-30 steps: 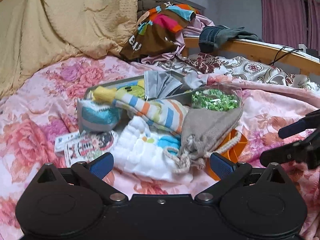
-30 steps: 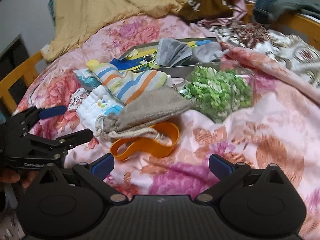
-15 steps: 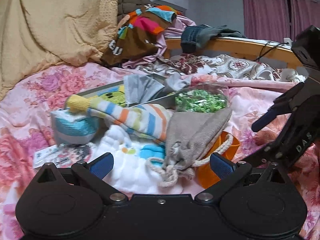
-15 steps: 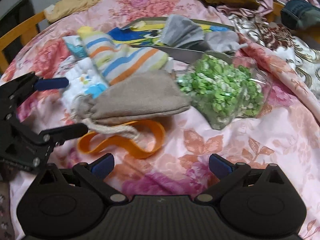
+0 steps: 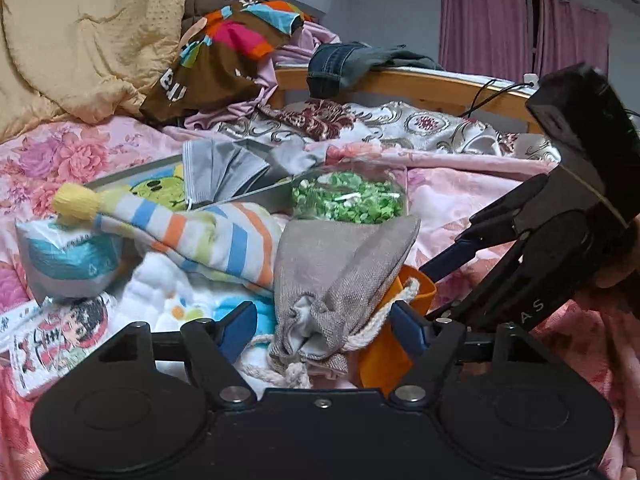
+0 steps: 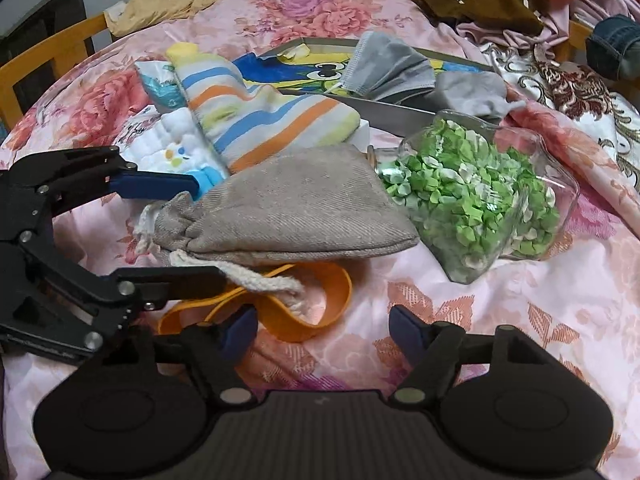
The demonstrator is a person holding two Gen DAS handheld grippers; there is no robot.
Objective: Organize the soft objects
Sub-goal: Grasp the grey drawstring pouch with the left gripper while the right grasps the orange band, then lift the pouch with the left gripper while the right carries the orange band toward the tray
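Curtains (image 5: 524, 20) show only from left gripper (image 5: 320, 330) camera.

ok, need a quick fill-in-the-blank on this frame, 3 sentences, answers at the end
1. The grey drawstring pouch lies on top of a loop-shaped band whose colour is ____.
2. The clear jar lying on its side is full of small paper pieces, mostly ____ in colour.
3. The grey face mask rests on a flat box printed with a ____ picture.

Missing words: orange; green; cartoon
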